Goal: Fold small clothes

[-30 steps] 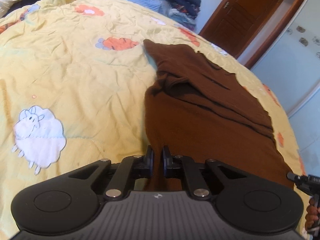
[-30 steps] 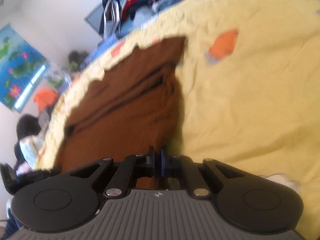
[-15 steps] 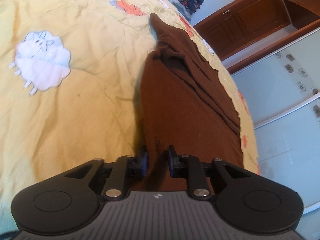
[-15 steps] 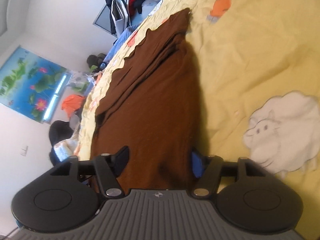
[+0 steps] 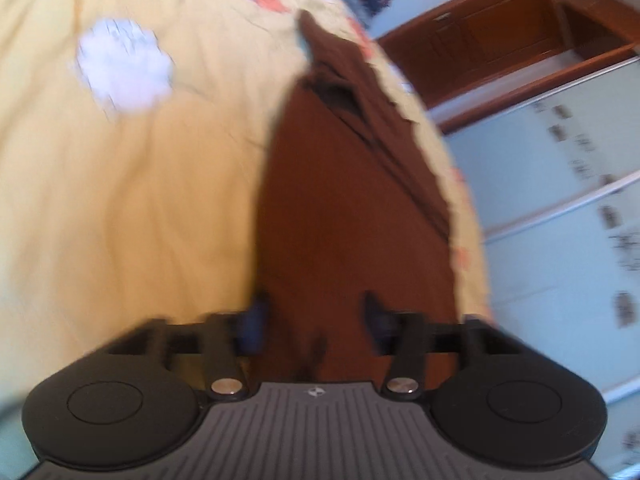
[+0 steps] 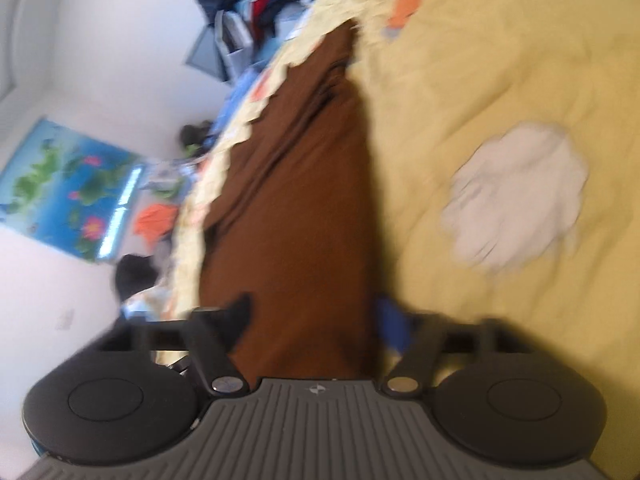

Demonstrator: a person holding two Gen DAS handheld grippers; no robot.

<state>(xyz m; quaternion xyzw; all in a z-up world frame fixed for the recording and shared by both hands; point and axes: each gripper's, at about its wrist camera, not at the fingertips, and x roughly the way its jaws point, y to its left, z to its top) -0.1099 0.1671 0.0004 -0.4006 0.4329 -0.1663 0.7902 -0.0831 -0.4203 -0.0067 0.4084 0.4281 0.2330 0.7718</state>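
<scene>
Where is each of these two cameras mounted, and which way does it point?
Left wrist: on the left hand-held gripper, looking forward and down along its open fingers at the brown garment on the yellow quilt.
Right wrist: on the right hand-held gripper, fingers open, same garment, quilt on its right.
Shared: garment, quilt, white sheep patch.

Both grippers let go: the left gripper [image 5: 314, 316], a second ago clamped on the near edge of the long brown knit garment [image 5: 352, 208], now has its jaws spread wide with cloth loose between them. The right gripper [image 6: 316, 316] opens likewise, its jaws now astride the garment's end.
</scene>
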